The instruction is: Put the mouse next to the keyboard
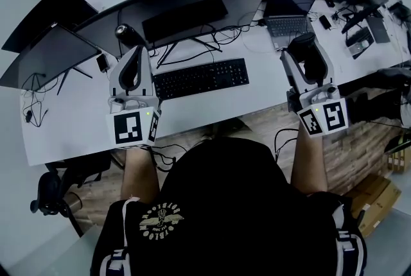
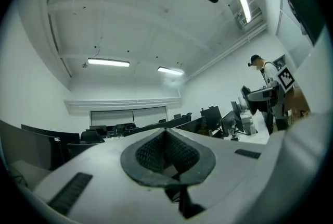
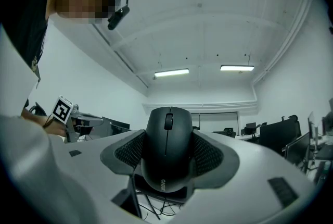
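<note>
Two grippers are raised over the desk (image 1: 264,58), and only one of them carries something. My right gripper (image 1: 302,45) is clamped on the black mouse (image 3: 168,150). The two ribbed pads press its sides, with its wheel end pointing away from the camera, toward the ceiling. My left gripper (image 2: 166,151) has its jaws brought together with nothing between them. It hangs just left of the keyboard (image 1: 200,78).

The mouse is in the air, to the right of the keyboard and apart from it. I think the main danger is the grip: the sides of a mouse are smooth and rounded, so it can slide out if I tilt the gripper down quickly. A second danger is letting go too high, so that it drops and rolls toward the near edge of the desk. Also the laptop (image 1: 289,11) stands near, and I could land the mouse closer to it than to the keyboard.
</note>
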Motion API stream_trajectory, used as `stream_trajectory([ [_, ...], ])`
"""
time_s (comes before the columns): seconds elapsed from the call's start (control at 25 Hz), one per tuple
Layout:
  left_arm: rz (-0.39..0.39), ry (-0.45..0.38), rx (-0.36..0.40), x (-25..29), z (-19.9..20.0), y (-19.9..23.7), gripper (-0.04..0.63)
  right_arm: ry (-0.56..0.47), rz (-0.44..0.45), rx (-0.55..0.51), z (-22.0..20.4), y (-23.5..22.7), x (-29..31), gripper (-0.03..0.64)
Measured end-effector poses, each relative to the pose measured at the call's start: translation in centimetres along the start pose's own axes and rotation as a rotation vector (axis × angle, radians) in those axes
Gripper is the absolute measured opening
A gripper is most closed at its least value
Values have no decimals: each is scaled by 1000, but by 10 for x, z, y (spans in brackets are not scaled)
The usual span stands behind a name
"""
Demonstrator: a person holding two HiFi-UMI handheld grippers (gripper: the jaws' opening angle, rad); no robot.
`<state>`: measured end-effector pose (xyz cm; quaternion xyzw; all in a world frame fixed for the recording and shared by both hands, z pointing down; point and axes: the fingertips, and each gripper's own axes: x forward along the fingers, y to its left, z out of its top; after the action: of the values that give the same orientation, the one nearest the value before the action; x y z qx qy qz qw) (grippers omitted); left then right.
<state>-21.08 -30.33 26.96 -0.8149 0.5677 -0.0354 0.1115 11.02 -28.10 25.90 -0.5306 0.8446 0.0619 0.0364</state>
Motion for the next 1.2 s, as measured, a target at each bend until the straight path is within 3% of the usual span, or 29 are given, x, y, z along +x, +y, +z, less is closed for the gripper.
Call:
stream_trajectory([
  [0.68, -68, 74, -48, 32, -61, -39, 2, 160, -41, 70, -82, -19, 15, 287],
  [1.2, -175, 125, -42, 60, -95, -96, 2, 262, -81, 141, -156, -43, -8, 287],
])
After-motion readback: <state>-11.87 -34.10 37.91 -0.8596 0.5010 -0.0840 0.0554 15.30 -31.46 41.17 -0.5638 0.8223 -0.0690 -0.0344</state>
